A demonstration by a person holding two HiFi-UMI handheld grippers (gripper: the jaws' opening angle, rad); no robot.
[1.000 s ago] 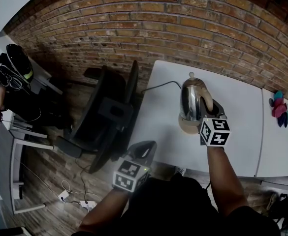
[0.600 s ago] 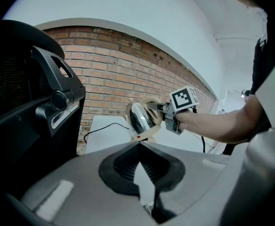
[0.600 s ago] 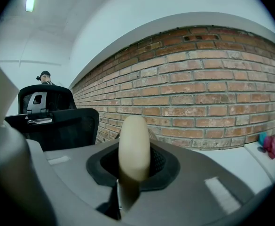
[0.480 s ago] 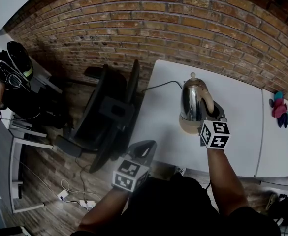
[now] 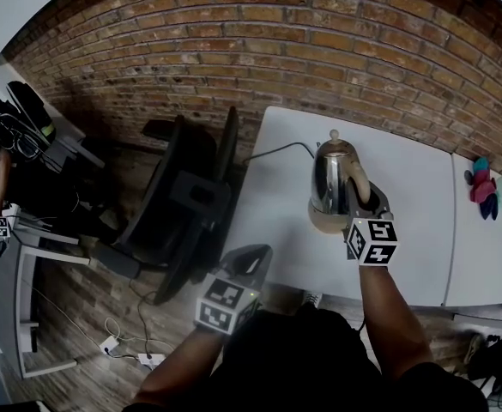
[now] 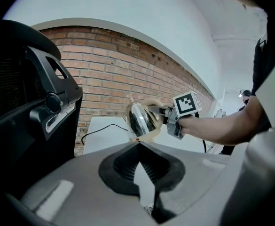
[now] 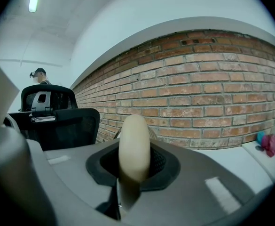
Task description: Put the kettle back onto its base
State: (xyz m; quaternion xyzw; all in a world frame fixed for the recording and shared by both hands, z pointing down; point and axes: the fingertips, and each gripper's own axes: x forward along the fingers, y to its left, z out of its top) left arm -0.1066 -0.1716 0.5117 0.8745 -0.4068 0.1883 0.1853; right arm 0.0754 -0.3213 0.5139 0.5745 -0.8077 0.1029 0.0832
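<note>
Right gripper (image 7: 134, 173) jaws clamped on the cream handle (image 7: 134, 145) of the polished steel kettle (image 5: 333, 172), apparently seated on its round beige base (image 5: 321, 223) on the white bench (image 5: 272, 204) (contact unclear from overhead); left gripper (image 6: 138, 147) jaws closed, empty; next move: confirm seating, then release.

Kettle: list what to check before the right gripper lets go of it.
1. Grip: right gripper shut on the handle: ok.
2. Position: kettle upright over its base: ok.
3. Seating: kettle fully down on the base: cannot tell.
4. Path: cord lies flat on the table, not under the kettle: ok.
5. Other hand: left gripper shut, empty, off the table: ok.
</note>
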